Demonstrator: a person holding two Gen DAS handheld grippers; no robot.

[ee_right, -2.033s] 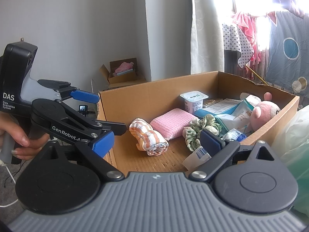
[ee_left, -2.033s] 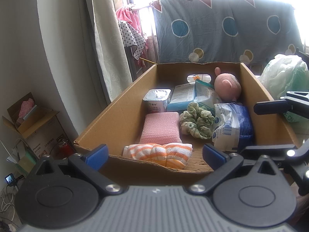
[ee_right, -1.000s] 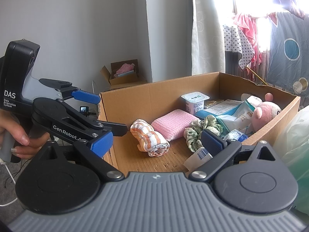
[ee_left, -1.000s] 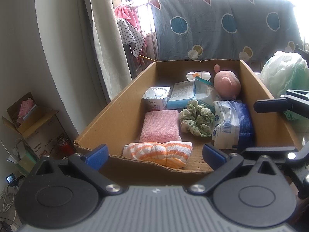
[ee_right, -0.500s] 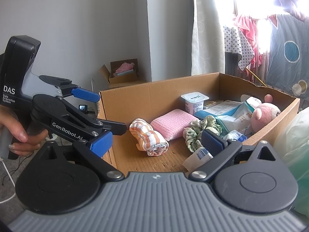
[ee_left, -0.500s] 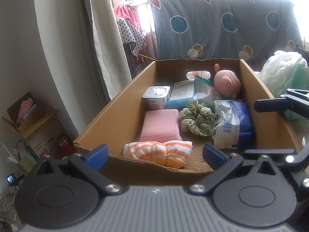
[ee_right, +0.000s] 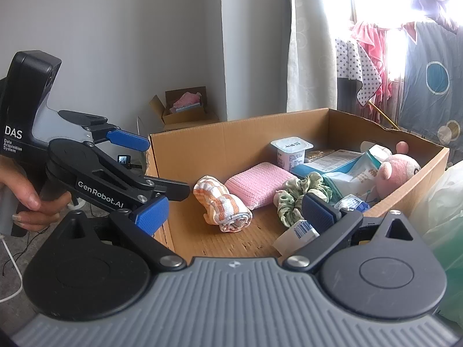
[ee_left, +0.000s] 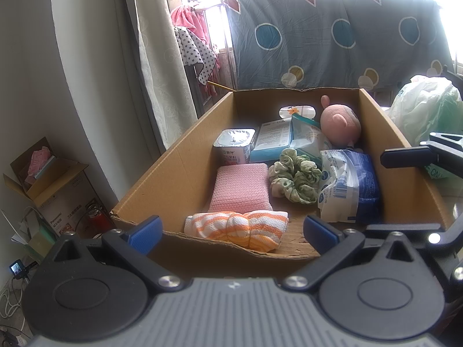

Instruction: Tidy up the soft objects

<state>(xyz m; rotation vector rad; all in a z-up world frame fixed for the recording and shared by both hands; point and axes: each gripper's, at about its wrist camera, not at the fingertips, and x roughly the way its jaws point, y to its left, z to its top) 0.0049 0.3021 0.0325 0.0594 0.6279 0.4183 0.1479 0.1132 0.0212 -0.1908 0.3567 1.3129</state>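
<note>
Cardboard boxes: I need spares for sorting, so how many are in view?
2. The big cardboard box holding the soft things, directly ahead; a small open box by the wall. More may be hidden.

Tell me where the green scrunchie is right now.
In the left wrist view, the green scrunchie lies mid-box in the cardboard box, between the pink cloth and the blue-and-white packet.
</note>
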